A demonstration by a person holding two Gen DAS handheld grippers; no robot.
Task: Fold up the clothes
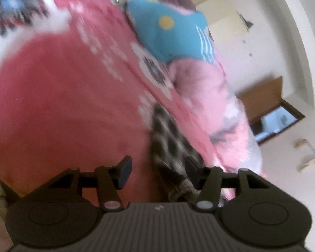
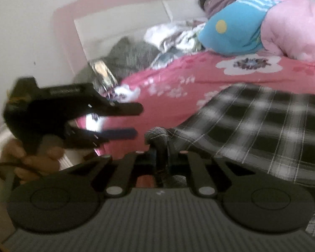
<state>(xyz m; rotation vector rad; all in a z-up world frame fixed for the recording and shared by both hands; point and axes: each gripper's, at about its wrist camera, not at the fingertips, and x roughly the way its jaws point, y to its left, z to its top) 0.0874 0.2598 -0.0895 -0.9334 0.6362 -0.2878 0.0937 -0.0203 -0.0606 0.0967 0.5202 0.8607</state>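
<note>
Step in hand, as I judge it: gathering the first corner of the plaid garment (image 2: 252,126) for a fold. Right hand-held gripper (image 2: 160,145) has its jaws together, clamped on a bunched grey edge of the cloth; the rest spreads ahead and to its right over the pink bed cover (image 2: 178,79). Left hand-held gripper (image 1: 157,169), jaws apart and empty, sits with the plaid cloth near its right finger, not pinched. Next move likely calls for the left to take a second corner. Cloth black-and-white checked, thin, limp; frames blurred
</note>
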